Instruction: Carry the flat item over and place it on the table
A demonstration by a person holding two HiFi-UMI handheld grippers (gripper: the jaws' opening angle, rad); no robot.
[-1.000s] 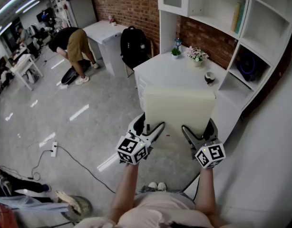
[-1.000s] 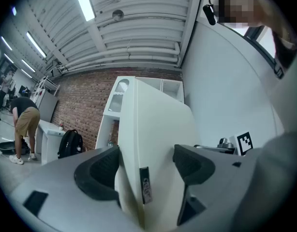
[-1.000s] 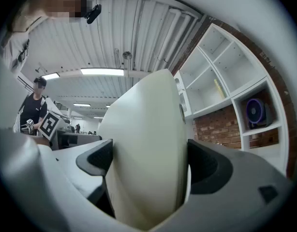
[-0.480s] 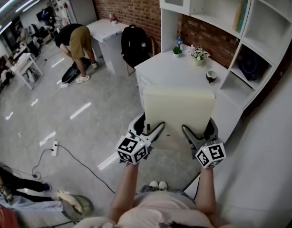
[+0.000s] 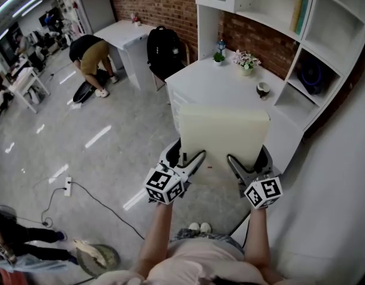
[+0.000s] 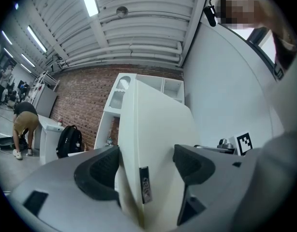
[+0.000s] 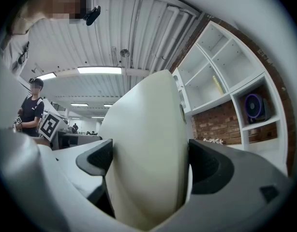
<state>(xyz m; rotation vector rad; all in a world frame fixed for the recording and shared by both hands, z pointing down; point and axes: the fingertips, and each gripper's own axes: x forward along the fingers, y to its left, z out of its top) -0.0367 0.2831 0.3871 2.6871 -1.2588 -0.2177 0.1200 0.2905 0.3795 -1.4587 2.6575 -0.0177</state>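
A person stands at the bottom of the head view holding a cream flat panel (image 5: 224, 138) out in front, level, at the centre of the frame. The left gripper (image 5: 189, 159) is clamped on the panel's near-left edge and the right gripper (image 5: 249, 161) on its near-right edge. In the left gripper view, the left gripper (image 6: 146, 170) has both dark pads pressed against the panel (image 6: 158, 124), which stands edge-on between them (a small grey tag sits on that edge). In the right gripper view, the right gripper (image 7: 148, 173) likewise has its jaws tight on either face of the panel (image 7: 148, 129).

Just beyond the panel, upper centre, is a white table (image 5: 212, 91) carrying a small potted plant (image 5: 218, 57), a pot of flowers (image 5: 246, 60) and a cup (image 5: 263, 89). The panel's far edge overlaps the table's near edge in the frame; whether they touch cannot be told. A black backpack (image 5: 163, 52) leans at the table's left, and at upper left another person (image 5: 90, 51) bends over the floor.
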